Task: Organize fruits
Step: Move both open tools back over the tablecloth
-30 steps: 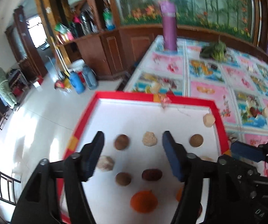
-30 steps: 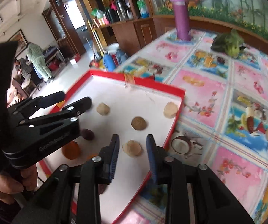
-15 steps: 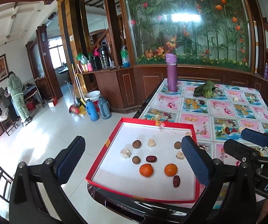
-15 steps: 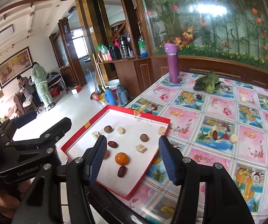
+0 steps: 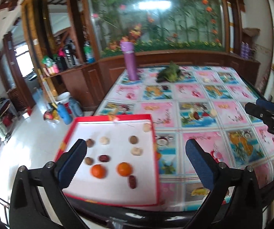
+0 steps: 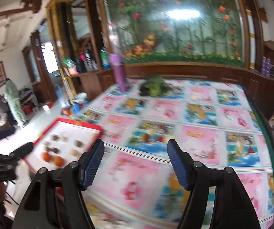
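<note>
A red-rimmed white tray (image 5: pixel 76 123) lies at the table's near left corner. On it sit two oranges (image 5: pixel 98 171) (image 5: pixel 124 169), two dark red dates (image 5: pixel 132 181), and several brown and pale round fruits (image 5: pixel 133 139). My left gripper (image 5: pixel 135 161) hangs open above the tray's near right part, holding nothing. My right gripper (image 6: pixel 135 161) is open and empty over the patterned tablecloth, to the right of the tray (image 6: pixel 91 126). The right gripper's tips (image 5: pixel 259 106) also show at the right edge of the left wrist view. The right wrist view is blurred.
A fruit-print tablecloth (image 5: pixel 198 95) covers the table. A purple flask (image 5: pixel 130 63) and a green leafy bundle (image 5: pixel 170 73) stand at the far end. Left of the table are floor, bottles (image 5: pixel 63 112) and a wooden cabinet. A person (image 6: pixel 13 100) stands far left.
Both grippers pulled back and up from the tray, then swung right. The right gripper now looks over the tablecloth instead of the tray. Both jaws have opened wider.
</note>
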`<action>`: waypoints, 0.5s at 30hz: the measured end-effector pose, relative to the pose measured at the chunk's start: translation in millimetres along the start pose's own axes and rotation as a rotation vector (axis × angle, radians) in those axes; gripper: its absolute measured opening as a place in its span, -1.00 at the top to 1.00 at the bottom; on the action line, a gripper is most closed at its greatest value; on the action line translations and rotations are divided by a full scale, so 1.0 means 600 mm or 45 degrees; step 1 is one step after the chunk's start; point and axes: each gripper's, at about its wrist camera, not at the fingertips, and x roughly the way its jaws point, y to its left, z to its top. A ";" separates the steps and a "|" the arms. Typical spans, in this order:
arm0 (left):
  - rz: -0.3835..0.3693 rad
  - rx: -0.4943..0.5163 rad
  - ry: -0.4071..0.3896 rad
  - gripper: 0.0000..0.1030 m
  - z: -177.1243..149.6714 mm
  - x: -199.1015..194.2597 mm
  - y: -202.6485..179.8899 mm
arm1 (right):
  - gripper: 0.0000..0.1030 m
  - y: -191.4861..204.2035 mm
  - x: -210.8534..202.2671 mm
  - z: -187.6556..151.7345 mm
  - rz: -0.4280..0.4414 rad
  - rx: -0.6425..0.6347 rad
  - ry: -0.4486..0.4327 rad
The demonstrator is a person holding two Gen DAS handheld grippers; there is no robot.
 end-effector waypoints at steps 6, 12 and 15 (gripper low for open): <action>-0.103 0.119 0.089 -1.00 0.027 0.094 -0.072 | -0.33 -0.114 0.100 -0.012 -0.087 0.132 0.156; -0.151 0.152 0.181 -1.00 0.066 0.199 -0.112 | -0.16 -0.120 0.197 0.008 -0.067 0.088 0.263; -0.172 0.142 0.232 -1.00 0.071 0.240 -0.116 | 0.02 -0.109 0.247 0.010 -0.063 0.051 0.345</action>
